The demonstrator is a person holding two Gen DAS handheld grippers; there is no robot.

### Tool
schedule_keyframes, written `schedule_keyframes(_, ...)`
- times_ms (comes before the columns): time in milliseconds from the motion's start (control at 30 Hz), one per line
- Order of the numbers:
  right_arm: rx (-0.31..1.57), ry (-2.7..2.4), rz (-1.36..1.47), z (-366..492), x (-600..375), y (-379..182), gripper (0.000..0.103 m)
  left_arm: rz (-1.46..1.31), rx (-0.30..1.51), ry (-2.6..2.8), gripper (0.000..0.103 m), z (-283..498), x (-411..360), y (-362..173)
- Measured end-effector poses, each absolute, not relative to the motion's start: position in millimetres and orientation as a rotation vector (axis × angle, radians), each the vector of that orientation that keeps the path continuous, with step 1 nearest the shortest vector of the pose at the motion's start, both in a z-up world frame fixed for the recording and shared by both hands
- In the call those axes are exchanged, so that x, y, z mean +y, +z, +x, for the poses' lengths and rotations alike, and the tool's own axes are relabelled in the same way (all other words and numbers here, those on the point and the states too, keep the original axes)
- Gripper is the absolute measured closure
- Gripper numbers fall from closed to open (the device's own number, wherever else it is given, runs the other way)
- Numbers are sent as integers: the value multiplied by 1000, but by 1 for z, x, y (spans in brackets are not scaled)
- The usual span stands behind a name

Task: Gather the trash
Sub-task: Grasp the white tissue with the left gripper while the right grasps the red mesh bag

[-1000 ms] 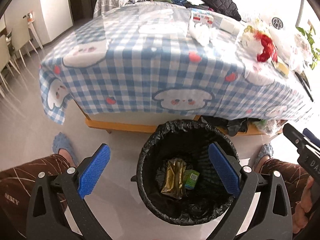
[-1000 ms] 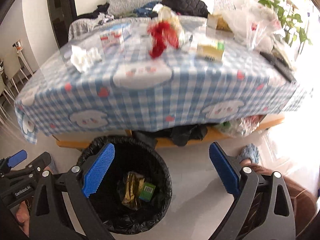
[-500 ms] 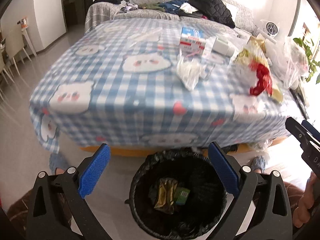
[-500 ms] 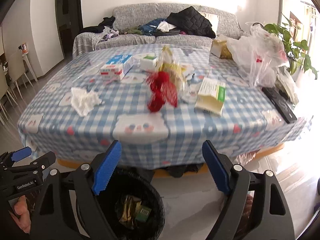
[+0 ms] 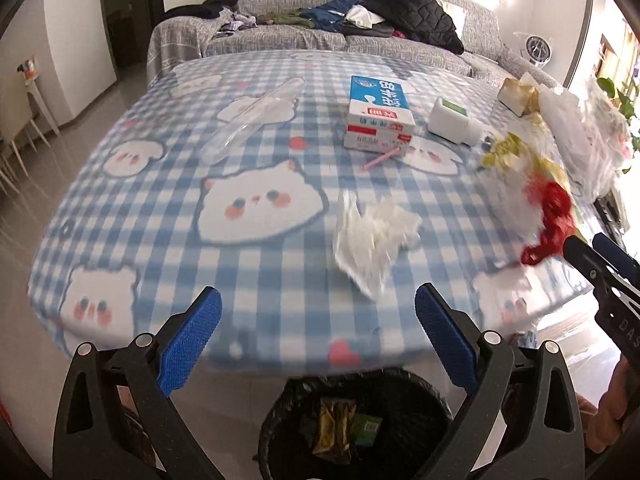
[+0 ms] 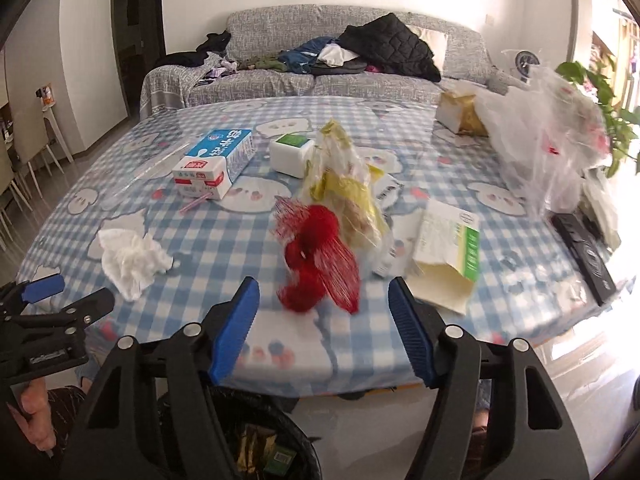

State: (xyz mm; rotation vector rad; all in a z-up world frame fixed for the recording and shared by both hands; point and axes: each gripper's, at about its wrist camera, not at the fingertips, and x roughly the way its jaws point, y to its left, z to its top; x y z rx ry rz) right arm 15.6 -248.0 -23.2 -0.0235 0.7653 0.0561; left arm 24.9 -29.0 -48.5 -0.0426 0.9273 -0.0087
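Trash lies scattered over the blue-and-white checked tablecloth that fills the middle of both views. In the left wrist view, our left gripper sits at the bottom centre with its blue pads spread wide and nothing between them. A crumpled white tissue lies just above and between the pads, a blue-and-white milk carton further up, and a clear plastic tube to the carton's left.

In the right wrist view, our right gripper sits at the bottom centre, its jaws closing on empty air. Directly above it a red mesh net rests on the cloth against a yellow-and-clear wrapper. A flattened green-and-white paper box lies to the right.

The black-lined bin shows at the bottom edge of both views, below the table's near edge, with a gold wrapper and a small green carton inside.
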Motion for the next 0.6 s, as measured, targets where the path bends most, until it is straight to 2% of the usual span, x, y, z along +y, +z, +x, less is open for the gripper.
schedule_keyframes(367,764,56,-48,43,-240,-32,50,-52,926,-30,13,57,-36,-63)
schedule_keyframes(600,795,57,-38,47,-246,-41,65,-39,934,-59,26,61,-46,-68)
